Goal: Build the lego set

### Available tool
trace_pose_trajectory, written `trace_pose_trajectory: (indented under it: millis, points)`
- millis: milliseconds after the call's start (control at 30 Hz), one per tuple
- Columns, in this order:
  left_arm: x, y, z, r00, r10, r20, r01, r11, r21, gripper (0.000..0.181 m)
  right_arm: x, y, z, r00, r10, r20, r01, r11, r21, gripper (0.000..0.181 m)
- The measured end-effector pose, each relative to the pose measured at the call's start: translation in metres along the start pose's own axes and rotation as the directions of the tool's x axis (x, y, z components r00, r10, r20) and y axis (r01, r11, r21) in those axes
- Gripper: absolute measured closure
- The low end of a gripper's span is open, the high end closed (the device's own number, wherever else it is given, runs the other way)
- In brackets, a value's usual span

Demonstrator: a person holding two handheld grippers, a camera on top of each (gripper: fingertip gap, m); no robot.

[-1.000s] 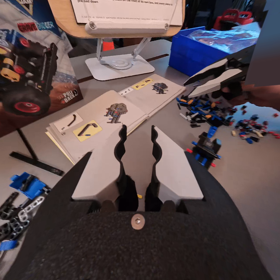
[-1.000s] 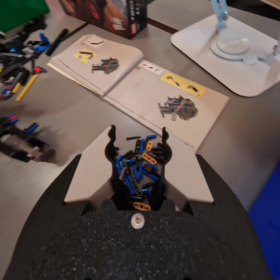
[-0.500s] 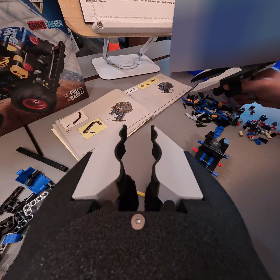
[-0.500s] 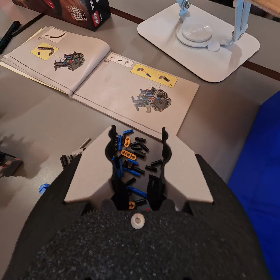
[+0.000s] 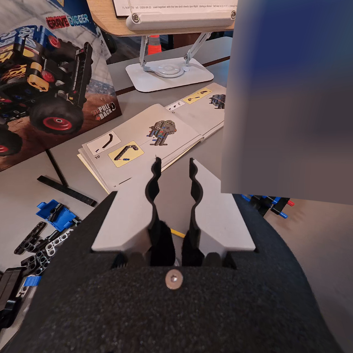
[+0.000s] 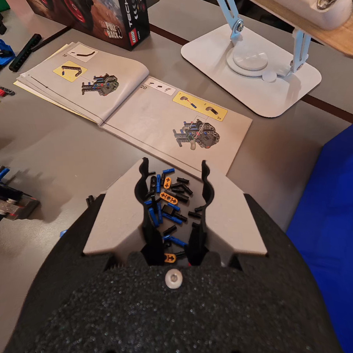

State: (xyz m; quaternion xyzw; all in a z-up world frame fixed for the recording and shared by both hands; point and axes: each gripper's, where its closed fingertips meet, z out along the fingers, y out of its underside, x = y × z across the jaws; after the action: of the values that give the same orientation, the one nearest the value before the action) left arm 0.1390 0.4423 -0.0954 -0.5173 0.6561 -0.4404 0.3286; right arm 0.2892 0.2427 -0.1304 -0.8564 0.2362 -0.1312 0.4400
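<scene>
Here my right gripper hangs with its jaws apart and empty over a scatter of small lego pieces on the grey bench: short black and blue pins and flat orange links with cross-shaped holes, lying loose between the jaws and just below them. Just beyond the jaw tips lies the open instruction booklet, its pages showing a dark half-built chassis. Farther ahead and to the right stands a white stand base; ahead to the left is the set's box.

My left gripper also has its jaws apart, holding nothing, above bare bench, with the booklet just ahead. Left of these jaws lie black beams and a blue panel. To the right, partly hidden, sits a black and blue sub-assembly.
</scene>
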Motion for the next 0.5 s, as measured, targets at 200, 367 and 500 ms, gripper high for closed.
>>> trace_pose_trajectory:
  millis: [200,367,500]
  points:
    - [-0.009,-0.001,-0.01,0.999,0.014,0.051,-0.016,1.0,0.025,0.154,-0.007,-0.006,-0.004,0.999,-0.032,0.013,0.032,0.999,0.022,0.129]
    - [-0.012,0.006,-0.038,0.996,-0.088,0.035,0.088,0.996,0.004,0.152,-0.008,-0.013,-0.012,0.997,-0.073,0.01,0.073,0.997,0.031,0.133]
    - [0.014,0.008,-0.056,0.996,-0.092,-0.009,0.092,0.995,0.048,0.152,-0.018,-0.015,-0.031,0.995,-0.079,0.062,0.079,0.997,0.0,0.133]
